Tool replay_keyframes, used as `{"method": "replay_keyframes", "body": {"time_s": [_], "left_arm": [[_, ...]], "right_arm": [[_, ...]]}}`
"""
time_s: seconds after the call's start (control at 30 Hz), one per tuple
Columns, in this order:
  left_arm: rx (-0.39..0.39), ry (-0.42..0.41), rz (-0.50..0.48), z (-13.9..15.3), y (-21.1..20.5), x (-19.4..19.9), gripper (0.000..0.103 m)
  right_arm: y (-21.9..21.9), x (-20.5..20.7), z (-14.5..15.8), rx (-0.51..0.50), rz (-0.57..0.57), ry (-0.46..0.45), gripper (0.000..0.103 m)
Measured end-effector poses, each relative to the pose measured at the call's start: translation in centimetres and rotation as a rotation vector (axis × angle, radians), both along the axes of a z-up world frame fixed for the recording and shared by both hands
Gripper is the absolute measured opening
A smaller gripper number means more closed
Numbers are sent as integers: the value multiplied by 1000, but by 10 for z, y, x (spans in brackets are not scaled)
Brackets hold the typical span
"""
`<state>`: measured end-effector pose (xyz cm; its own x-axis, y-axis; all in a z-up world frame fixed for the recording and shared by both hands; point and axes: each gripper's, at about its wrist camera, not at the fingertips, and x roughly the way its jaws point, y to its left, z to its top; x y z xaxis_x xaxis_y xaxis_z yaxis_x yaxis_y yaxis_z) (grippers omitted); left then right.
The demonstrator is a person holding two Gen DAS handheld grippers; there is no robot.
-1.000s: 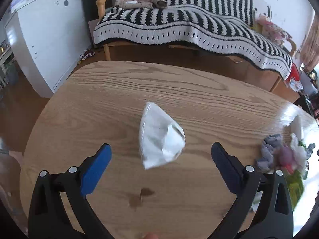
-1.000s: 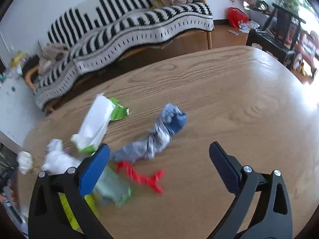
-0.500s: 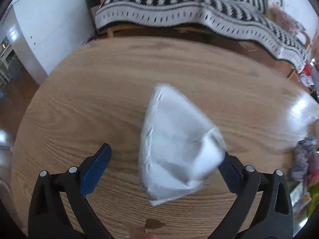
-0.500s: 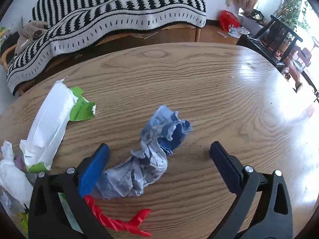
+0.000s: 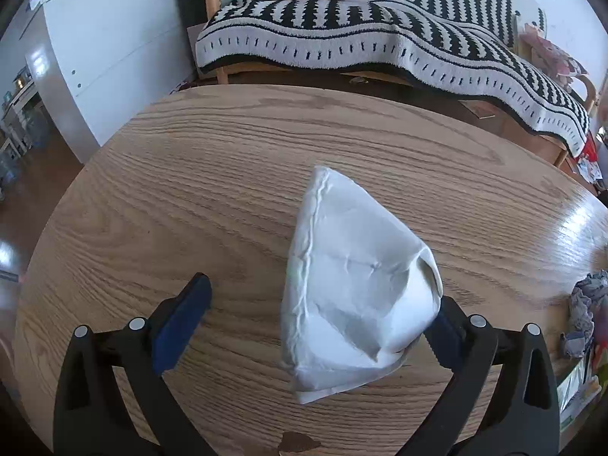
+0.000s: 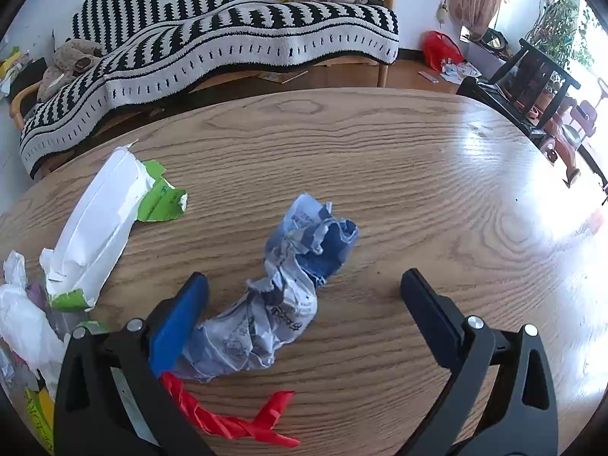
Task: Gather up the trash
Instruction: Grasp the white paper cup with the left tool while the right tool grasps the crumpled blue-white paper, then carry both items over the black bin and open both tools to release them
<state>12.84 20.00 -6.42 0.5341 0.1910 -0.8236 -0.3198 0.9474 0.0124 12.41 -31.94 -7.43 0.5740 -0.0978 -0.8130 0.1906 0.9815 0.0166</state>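
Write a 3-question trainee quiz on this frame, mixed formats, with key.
1. True or false: the left gripper is shut on the white paper.
2. Which item lies between the right gripper's fingers? A) red strip B) blue-grey wrapper C) green-and-white pack
3. Fill in: the trash lies on a wooden ____.

Key:
1. False. The gripper is open; the paper sits between the fingers, nearer the right one.
2. B. The blue-grey wrapper is between them; the red strip is nearer the camera, and the green-and-white pack is off to the left.
3. table
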Motion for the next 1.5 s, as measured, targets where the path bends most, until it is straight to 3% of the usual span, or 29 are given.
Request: {"method": "replay_keyframes", "body": {"time_s": [0.03,0.07,0.1,0.2,0.27,0.37,0.43,0.47,0.5,0.57,0.63,0.73,0.87,1.1,1.3,1.4,1.5], "left_arm": [[3,-13,-9,0,-1,-2,80],[30,-52,-23,4,-4,-6,57],[62,-48,-21,6,-7,-7,51],[18,-61,-22,8,-5,-13,50],[-7,-63,-12,11,-2,-17,50],[-35,-80,2,25,3,-31,50],[-28,-98,-3,35,2,-42,50],[-20,-109,-8,43,-1,-49,50],[-17,-119,-12,49,-5,-56,50],[-24,-136,-20,64,-9,-69,50],[-45,-160,-34,80,-15,-85,50],[-45,-190,-53,98,-27,-104,50],[-66,-267,-120,139,-60,-134,50],[-149,-408,-362,213,-170,-192,50],[-224,-399,-575,231,-275,-247,50],[-238,-369,-654,220,-321,-281,50],[-226,-300,-743,196,-356,-317,50]], "right_arm": [[3,-3,3,-8,20,-22,87],[6,-8,7,-20,31,-42,49],[8,-8,9,-18,29,-37,24],[13,-17,12,-21,23,-66,23],[19,-29,26,-89,31,-132,23],[14,-40,52,-75,24,-185,23],[6,-52,75,-69,15,-261,23],[4,-55,80,-118,13,-281,23],[1,-54,80,-145,14,-260,23],[-15,-60,80,-65,-6,-220,23],[-27,-87,108,-28,-33,-327,23],[-43,-107,138,18,-46,-353,23],[-57,-159,193,47,-37,-481,23],[-86,-266,279,69,-11,-633,23],[-102,-347,297,140,60,-605,23],[-101,-377,278,172,118,-528,23],[-95,-394,241,178,151,-411,23]]}}
